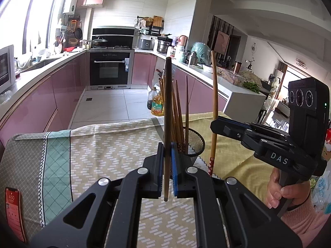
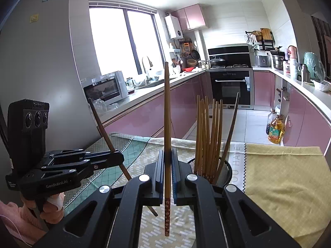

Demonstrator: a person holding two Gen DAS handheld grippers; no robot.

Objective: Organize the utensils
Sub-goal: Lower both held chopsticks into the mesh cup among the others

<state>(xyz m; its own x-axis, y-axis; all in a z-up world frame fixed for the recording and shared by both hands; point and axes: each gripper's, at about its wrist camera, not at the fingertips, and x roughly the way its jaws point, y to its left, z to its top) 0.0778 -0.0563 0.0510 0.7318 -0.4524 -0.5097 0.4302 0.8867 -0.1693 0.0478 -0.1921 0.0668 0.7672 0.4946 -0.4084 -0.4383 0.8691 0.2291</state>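
My left gripper [image 1: 167, 150] is shut on a dark brown chopstick [image 1: 168, 103], held upright above the table. It also shows in the right wrist view [image 2: 118, 157], where that dark chopstick [image 2: 103, 128] leans. My right gripper [image 2: 167, 159] is shut on a light bamboo chopstick [image 2: 167, 113] with a red flowered end, held upright. It shows in the left wrist view [image 1: 215, 125] with its chopstick [image 1: 214, 86]. A black mesh holder [image 1: 194, 142] with several bamboo chopsticks [image 2: 209, 132] stands on the table between and just beyond both grippers.
The table wears a patterned cloth [image 1: 103, 148] and a yellow cloth [image 2: 285, 171]. A red phone [image 1: 12, 212] lies at the table's left edge. Oil bottles [image 1: 156, 103] stand on the kitchen floor beyond. Pink cabinets and counters line the room.
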